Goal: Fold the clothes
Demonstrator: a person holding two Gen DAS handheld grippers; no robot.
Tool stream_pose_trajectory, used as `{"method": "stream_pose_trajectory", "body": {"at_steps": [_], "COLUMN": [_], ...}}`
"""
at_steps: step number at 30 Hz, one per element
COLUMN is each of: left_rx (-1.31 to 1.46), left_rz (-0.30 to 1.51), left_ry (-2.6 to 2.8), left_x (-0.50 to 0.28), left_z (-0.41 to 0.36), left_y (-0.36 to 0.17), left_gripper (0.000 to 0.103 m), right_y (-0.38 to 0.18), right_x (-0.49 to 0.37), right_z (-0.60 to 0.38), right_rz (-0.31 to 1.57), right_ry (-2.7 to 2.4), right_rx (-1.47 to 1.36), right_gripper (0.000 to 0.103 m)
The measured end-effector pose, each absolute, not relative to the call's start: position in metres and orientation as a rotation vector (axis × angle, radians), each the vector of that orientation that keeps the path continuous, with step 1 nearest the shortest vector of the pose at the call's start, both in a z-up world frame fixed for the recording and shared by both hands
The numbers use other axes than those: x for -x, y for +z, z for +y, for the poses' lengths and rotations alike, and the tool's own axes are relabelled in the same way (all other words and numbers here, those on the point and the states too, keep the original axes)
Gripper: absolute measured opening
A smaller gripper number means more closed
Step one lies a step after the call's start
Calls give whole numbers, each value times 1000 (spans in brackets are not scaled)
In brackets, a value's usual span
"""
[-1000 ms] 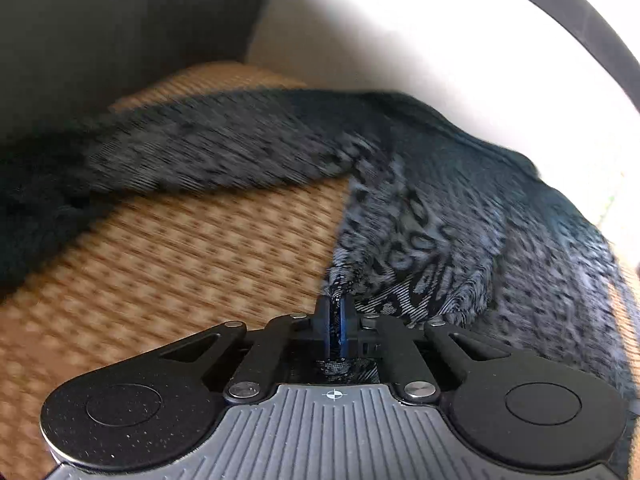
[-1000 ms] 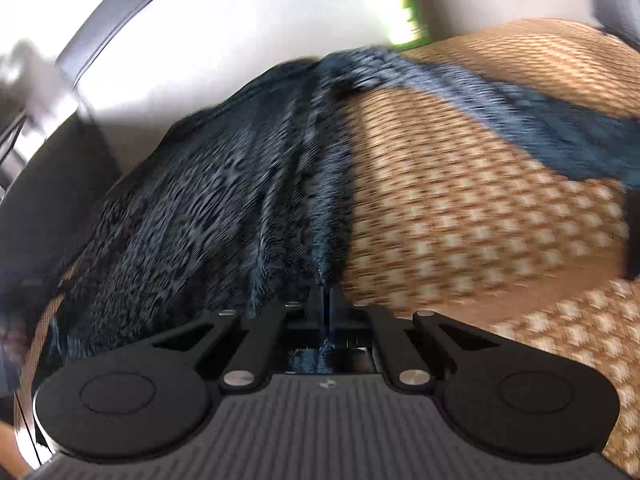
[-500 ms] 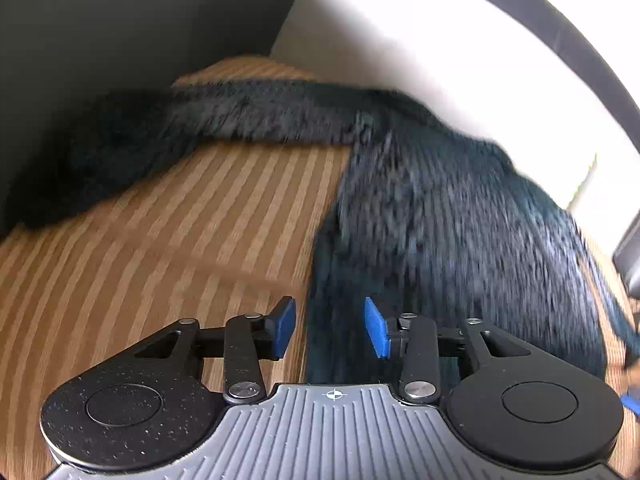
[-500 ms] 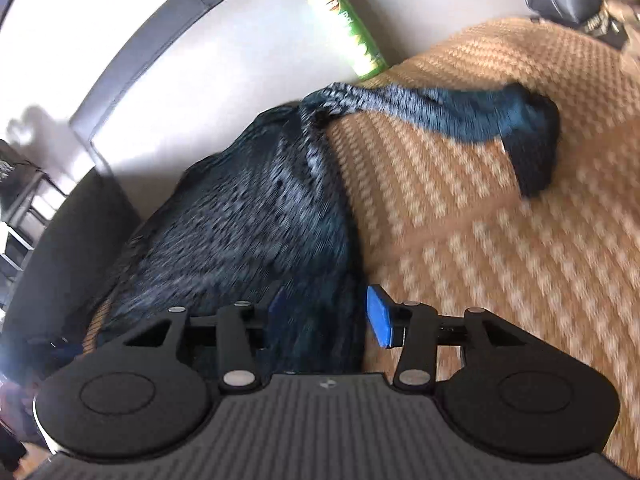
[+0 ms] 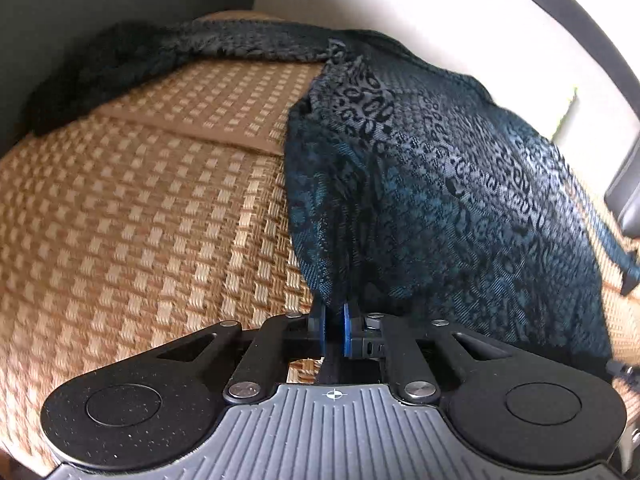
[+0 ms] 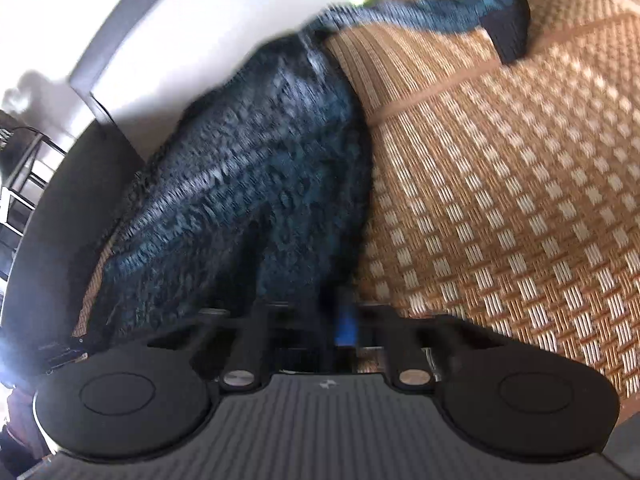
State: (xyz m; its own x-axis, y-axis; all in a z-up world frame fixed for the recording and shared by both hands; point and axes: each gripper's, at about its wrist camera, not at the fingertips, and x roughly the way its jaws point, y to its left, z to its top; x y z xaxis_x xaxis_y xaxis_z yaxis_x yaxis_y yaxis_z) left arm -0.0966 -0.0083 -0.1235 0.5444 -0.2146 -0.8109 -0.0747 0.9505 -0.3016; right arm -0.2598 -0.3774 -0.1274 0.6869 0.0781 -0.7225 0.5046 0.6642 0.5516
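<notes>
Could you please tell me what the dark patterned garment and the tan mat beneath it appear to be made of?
The garment looks like a soft woven or jacquard fabric, dark teal-black with a leopard-like pattern and a slight sheen; it drapes in loose folds. The exact fibre cannot be told. The mat looks like woven rattan or bamboo strips: a matte, tan-and-cream checker weave with plain brown bands.

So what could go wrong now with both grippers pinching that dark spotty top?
1. The left gripper and right gripper have just closed on thin edges of the top, so the cloth might slip out when pulled.
2. One sleeve trails far across the woven mat; it may drag and bunch up, spoiling the fold.
3. The body is already creased, so wrinkles could get folded in.
</notes>
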Motion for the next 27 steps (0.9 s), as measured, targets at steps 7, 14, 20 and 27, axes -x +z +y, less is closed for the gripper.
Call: {"method": "stream_pose_trajectory", "body": {"at_steps": [7,14,20,27], "left_rx": [288,293,208,212], "left_rz": [992,986,847,844], "left_ry": [-100,-46,-104,-302], "left_x": [115,123,124,67], "left_z": [-2,4,-41,-178], "left_y": [-114,-104,-45,-49], "left_gripper": [3,49,60,68], "right_y": [-108,-111,-63,-64], "right_x": [284,292,298,274], "right_z": [-386,-393,-430,-496], "right_rz": [767,800,659,658], "right_ry": [-262,-270,-352,-488], "right_rx": [-819,-788,-624,-423], "right_gripper": [5,13,47,53]}}
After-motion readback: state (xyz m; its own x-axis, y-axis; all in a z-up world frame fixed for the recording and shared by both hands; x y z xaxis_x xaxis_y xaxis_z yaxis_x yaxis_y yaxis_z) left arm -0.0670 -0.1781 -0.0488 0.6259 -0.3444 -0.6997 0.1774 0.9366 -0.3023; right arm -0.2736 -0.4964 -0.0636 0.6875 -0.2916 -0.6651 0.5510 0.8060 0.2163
